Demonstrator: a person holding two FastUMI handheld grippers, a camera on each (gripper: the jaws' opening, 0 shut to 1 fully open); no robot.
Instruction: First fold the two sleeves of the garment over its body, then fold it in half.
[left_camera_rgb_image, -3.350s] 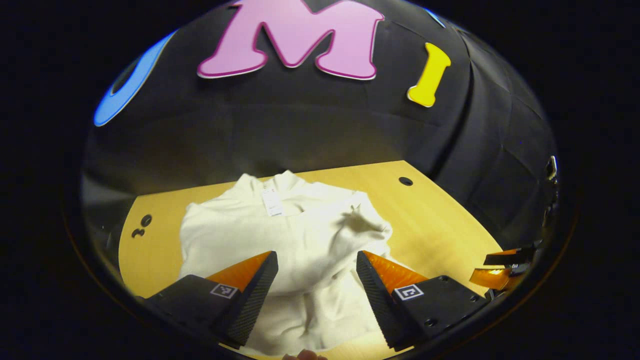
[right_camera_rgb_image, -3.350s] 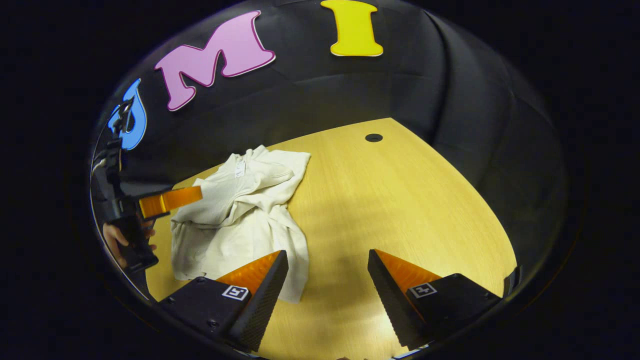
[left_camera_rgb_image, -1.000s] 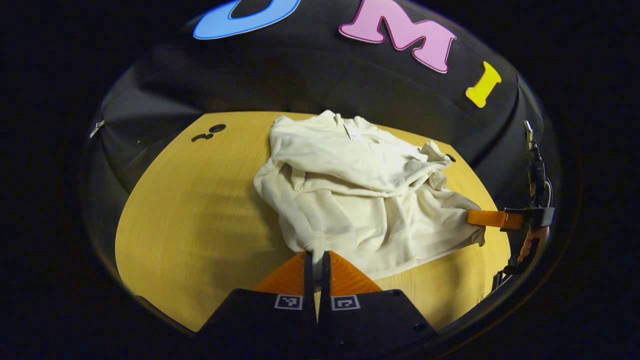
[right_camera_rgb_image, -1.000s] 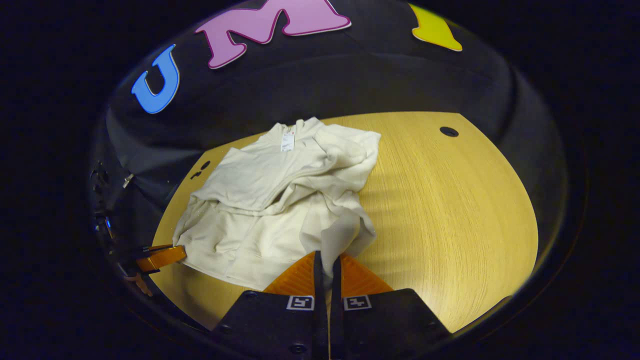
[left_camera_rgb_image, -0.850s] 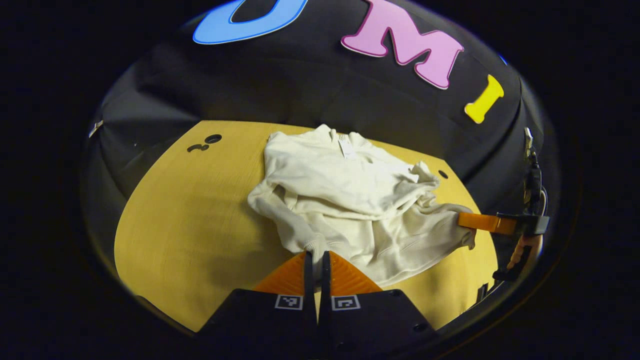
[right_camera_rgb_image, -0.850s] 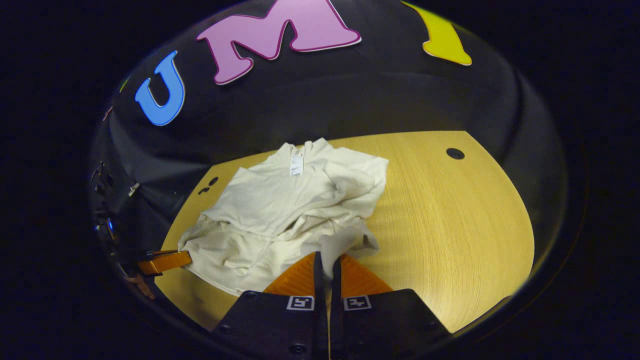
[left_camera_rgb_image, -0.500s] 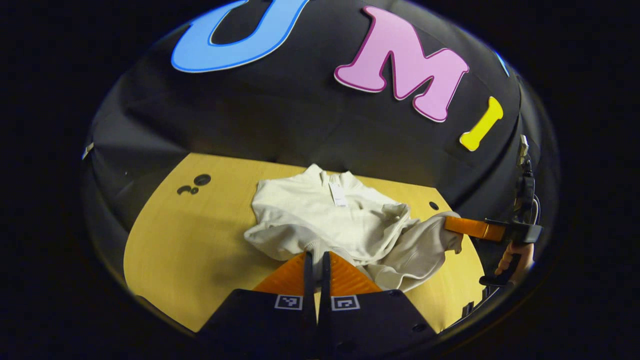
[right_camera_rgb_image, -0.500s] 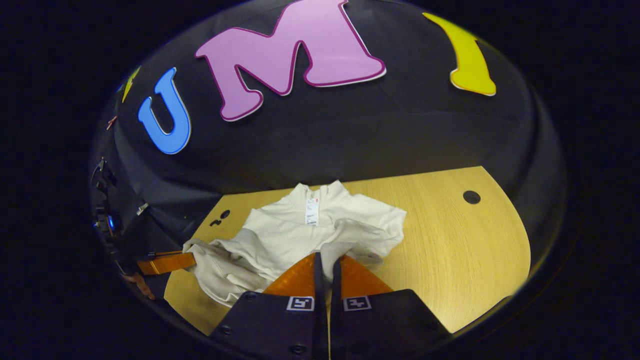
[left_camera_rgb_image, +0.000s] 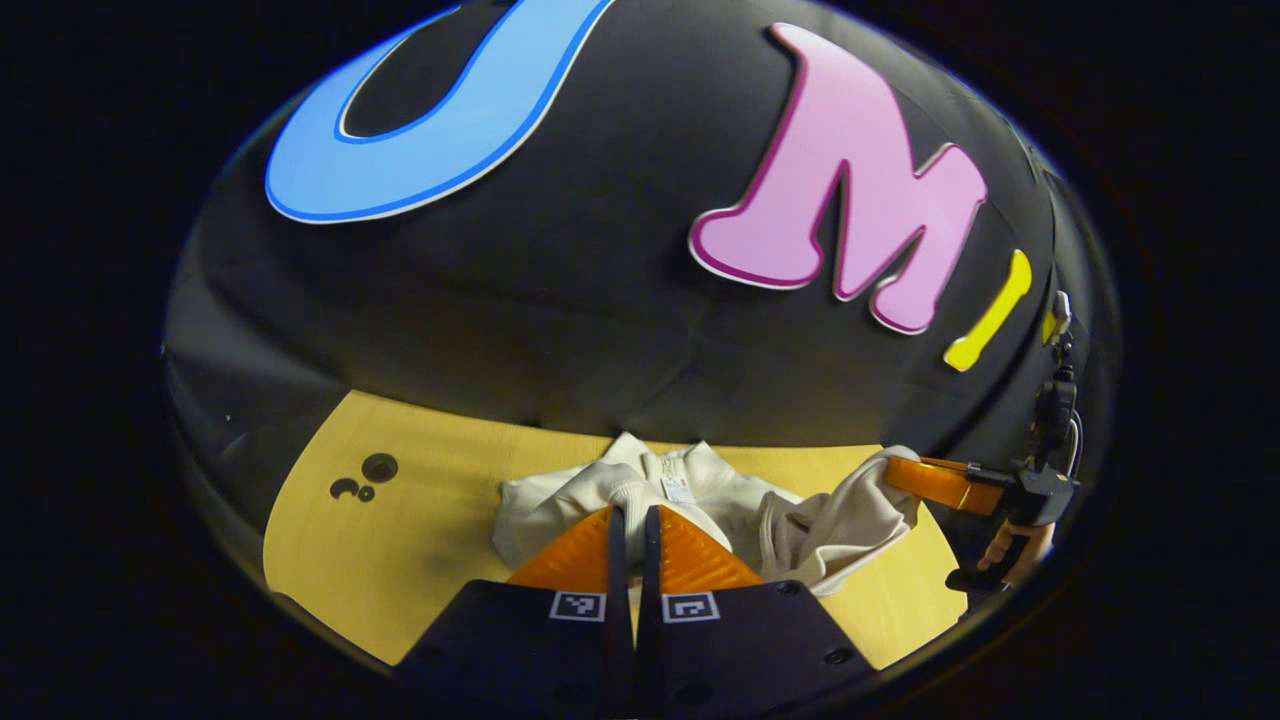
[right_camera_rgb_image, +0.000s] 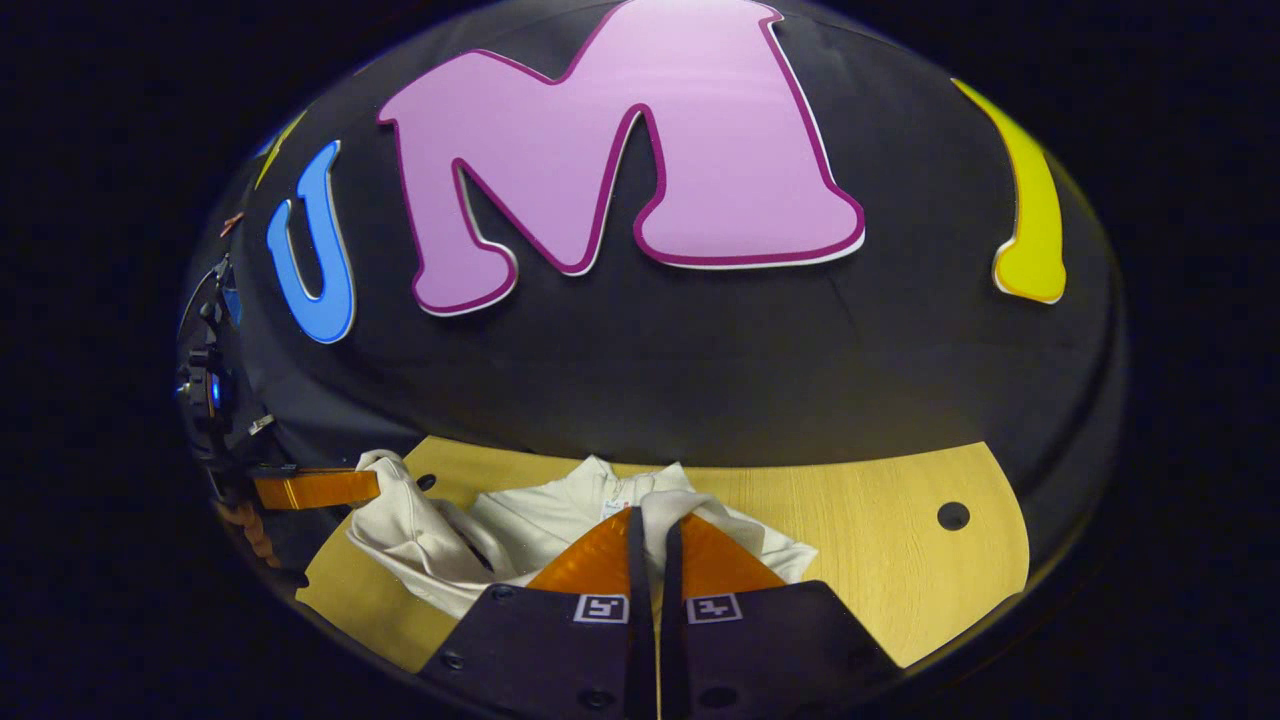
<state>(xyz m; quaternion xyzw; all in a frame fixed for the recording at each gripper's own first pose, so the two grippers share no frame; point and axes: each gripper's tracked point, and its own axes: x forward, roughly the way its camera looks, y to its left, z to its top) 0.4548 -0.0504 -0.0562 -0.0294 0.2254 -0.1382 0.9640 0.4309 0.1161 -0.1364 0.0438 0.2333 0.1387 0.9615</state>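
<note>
A cream sweatshirt (left_camera_rgb_image: 800, 520) lies bunched on the yellow wooden table (left_camera_rgb_image: 430, 540), collar and white tag (left_camera_rgb_image: 680, 490) toward the back wall. My left gripper (left_camera_rgb_image: 628, 515) is shut on its bottom hem, lifted and carried over the body toward the collar. My right gripper (right_camera_rgb_image: 648, 515) is shut on the hem's other corner, likewise near the collar (right_camera_rgb_image: 600, 475). In the left gripper view the right gripper (left_camera_rgb_image: 940, 480) holds cloth at the right edge. The left gripper (right_camera_rgb_image: 315, 490) holds cloth at the left edge of the right gripper view. The sleeves are hidden in the folds.
The table has a cable hole (right_camera_rgb_image: 952, 516) at the right and small holes (left_camera_rgb_image: 378, 467) at the left. The black cloth wall rises close behind the table's far edge. A hand (left_camera_rgb_image: 1015, 545) holds the right gripper's handle.
Both grippers have closed on the hem since the earliest frames. Over the last second they carried it up and forward over the body toward the collar, folding the sweatshirt over.
</note>
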